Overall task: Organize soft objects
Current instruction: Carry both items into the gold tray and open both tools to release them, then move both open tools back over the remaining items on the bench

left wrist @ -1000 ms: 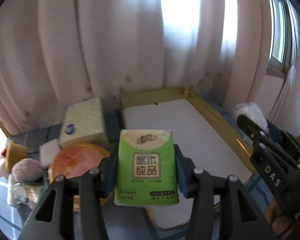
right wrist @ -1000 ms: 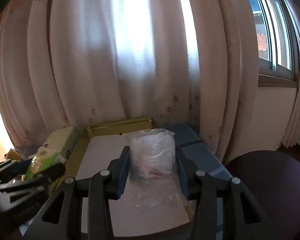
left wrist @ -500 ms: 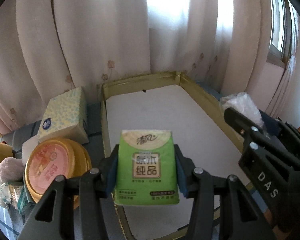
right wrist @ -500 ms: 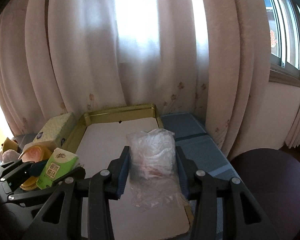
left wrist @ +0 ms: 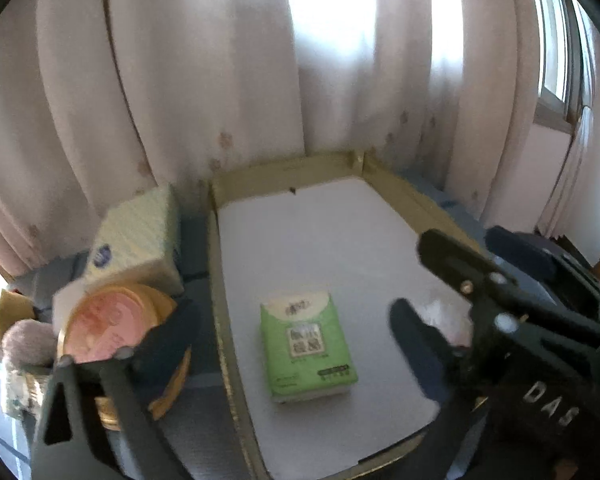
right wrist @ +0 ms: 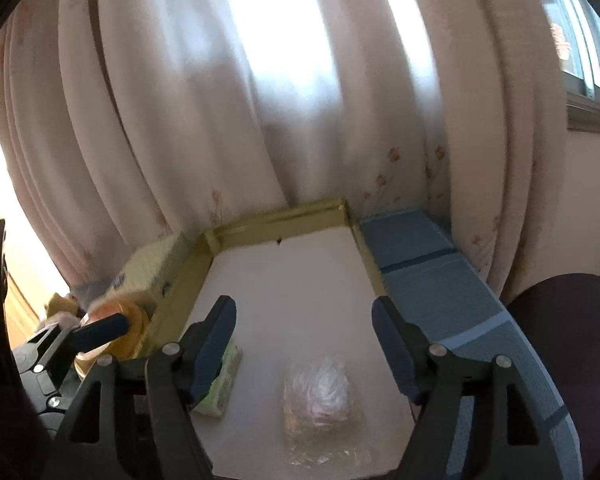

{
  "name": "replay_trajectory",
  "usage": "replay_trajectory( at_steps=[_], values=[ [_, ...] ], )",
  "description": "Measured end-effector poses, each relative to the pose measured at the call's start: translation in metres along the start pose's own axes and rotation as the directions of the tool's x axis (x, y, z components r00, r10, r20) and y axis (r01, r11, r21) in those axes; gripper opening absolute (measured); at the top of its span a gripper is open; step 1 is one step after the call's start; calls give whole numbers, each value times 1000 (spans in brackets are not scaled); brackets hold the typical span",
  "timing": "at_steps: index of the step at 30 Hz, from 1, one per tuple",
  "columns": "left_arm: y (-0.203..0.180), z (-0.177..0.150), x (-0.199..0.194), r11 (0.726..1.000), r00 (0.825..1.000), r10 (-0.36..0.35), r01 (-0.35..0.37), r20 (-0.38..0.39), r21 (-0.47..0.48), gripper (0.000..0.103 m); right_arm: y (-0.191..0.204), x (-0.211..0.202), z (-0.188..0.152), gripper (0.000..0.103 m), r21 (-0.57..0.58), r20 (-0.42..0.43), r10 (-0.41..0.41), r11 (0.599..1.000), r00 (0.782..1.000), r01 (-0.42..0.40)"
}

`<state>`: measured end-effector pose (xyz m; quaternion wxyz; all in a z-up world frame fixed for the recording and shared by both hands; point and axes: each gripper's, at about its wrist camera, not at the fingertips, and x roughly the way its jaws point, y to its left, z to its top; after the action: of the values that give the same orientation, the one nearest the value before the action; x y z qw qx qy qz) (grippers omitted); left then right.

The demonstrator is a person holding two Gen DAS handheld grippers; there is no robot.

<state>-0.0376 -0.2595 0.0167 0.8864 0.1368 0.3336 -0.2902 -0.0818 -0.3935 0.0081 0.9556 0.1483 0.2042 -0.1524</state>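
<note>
Green plastic-wrapped tissue pack (left wrist: 308,344) lies flat on the gold-rimmed white tray (left wrist: 300,240), long axis pointing away, just below the left gripper (left wrist: 296,344), whose fingers are opening, holding nothing. Right gripper (right wrist: 304,344) likewise opening above the clear crinkled bag (right wrist: 318,394).

White letters "DAS" on black body of right gripper (left wrist: 476,276), seen at lower right in left wrist view, right of left fingers. Green tissue pack (left wrist: 308,344), lying ahead of and between left fingers: white label w/ green Chinese characters, blurred, not legible. Pale yellow tissue box (left wrist: 136,240), far left of fingers: round blue logo, unreadable. Right wrist view: no legible text.
</note>
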Motion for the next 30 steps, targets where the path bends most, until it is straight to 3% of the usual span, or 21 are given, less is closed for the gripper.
replay_trajectory(
  at_steps=[6, 14, 22, 30],
  values=[
    [5, 1, -24, 997, 992, 68, -70, 104, 14, 103, 0, -28, -11, 74, 73, 128, -57, 996, 990, 48],
    [39, -15, -26, 978, 972, 211, -209, 106, -29, 103, 25, -46, -19, 74, 68, 185, -58, 997, 981, 46],
    [84, -39, -42, 930, 919, 367, -360, 142, -71, 103, 63, -55, -30, 74, 29, 268, -24, 999, 963, 16],
    [120, -51, -56, 892, 880, 452, -440, 144, -109, 103, 101, -50, -35, 75, -42, 227, 46, 998, 973, -37]
  ],
)
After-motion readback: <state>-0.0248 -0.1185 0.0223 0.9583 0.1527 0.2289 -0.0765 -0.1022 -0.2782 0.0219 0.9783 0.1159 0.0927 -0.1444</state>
